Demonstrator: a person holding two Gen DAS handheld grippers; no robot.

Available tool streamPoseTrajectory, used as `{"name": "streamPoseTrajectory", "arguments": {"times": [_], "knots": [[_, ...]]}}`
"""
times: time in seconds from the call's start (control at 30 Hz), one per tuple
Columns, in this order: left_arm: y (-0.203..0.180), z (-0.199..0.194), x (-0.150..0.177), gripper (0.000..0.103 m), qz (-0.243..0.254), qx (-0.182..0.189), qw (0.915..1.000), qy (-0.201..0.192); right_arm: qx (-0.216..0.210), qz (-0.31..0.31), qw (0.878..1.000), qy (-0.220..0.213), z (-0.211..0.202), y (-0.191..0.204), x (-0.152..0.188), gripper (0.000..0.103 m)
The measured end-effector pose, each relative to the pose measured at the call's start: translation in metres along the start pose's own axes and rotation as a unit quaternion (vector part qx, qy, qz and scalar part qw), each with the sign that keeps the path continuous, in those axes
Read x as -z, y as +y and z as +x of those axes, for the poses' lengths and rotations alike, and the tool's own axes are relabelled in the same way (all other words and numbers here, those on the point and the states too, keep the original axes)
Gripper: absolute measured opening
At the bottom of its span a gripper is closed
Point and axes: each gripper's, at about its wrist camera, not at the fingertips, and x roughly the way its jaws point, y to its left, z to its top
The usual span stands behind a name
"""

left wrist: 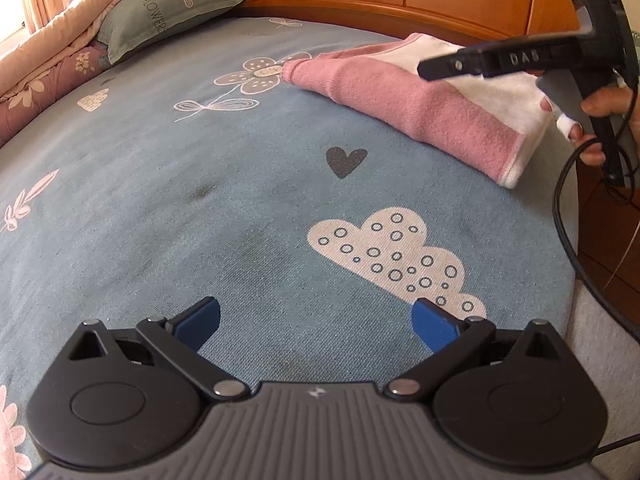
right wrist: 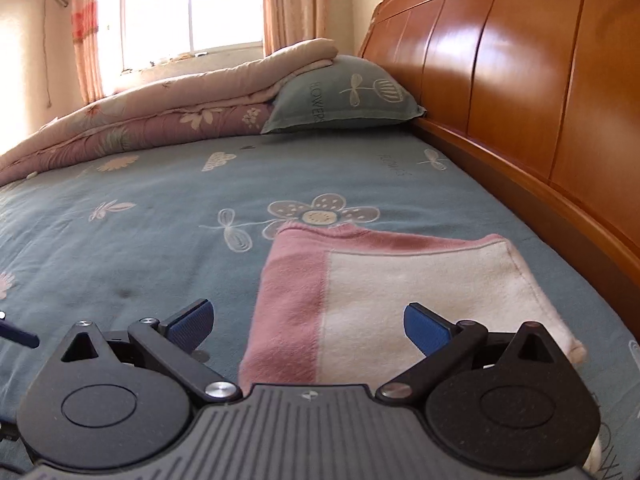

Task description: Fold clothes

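**Towel folded, both grippers clear**

Item: pink-and-white cloth [right wrist: 384, 292], folded into a compact rectangle with a pink band along one side and white on top. Lies flat on blue patterned bedsheet [left wrist: 200, 200], near wooden headboard [right wrist: 520, 80]. Placed at 2 o'clock in left wrist view; dead centre, toward 6 o'clock, in right wrist view.

Left gripper [left wrist: 316, 320]: jaws spread wide, nothing between blue pads; hovers over bare sheet, well apart from cloth.

Right gripper [right wrist: 308, 322]: jaws likewise spread and empty, poised just above near edge of cloth, no contact evident. Seen also from the side in left wrist view, held by a hand [left wrist: 604, 120] at 3 o'clock, cable trailing down.

Step, by judgement: fold looks complete or close to it; edges roughly aligned, no loose flap showing. Next move likely calls for either one more halving, with both grippers pinching matching corners of near edge, or leaving this piece and fetching another. No other unfolded garment in view.

Writing: "FLOWERS" printed on grey-green pillow [right wrist: 344, 96], final letter partly cut; same word, reversed, faintly on sheet near headboard. "DAS" on body of right gripper in left wrist view.

Also present: folded quilt [right wrist: 140, 120] at 10 o'clock, curtained window [right wrist: 192, 8] behind.
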Motion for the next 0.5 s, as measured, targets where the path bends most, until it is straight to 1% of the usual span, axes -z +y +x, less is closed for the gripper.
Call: {"name": "streamPoseTrajectory", "arguments": {"times": [0.03,0.2,0.3,0.37,0.4,0.5], "knots": [[-0.001,-0.001,0.001,0.101,0.001,0.000,1.0000,0.000,-0.014,-0.003,1.000,0.023,0.005,0.004,0.006,0.103],[-0.002,-0.005,0.004,0.101,0.004,0.001,1.0000,-0.001,-0.003,-0.012,1.000,0.024,-0.005,0.006,0.011,0.103],[0.000,-0.006,0.006,0.101,0.001,0.001,1.0000,-0.001,0.059,0.004,0.998,-0.010,-0.015,-0.018,0.004,0.103],[0.000,-0.005,0.007,0.101,-0.004,-0.004,1.0000,-0.001,0.101,0.015,0.994,-0.030,-0.021,-0.034,-0.001,0.103],[0.000,-0.006,0.007,0.101,-0.005,-0.005,1.0000,-0.002,0.128,0.022,0.991,-0.019,-0.016,-0.046,0.000,0.103],[-0.001,-0.008,0.007,0.101,-0.007,-0.007,0.9999,-0.007,0.139,0.062,0.987,0.044,-0.001,-0.080,0.008,0.103]]}}
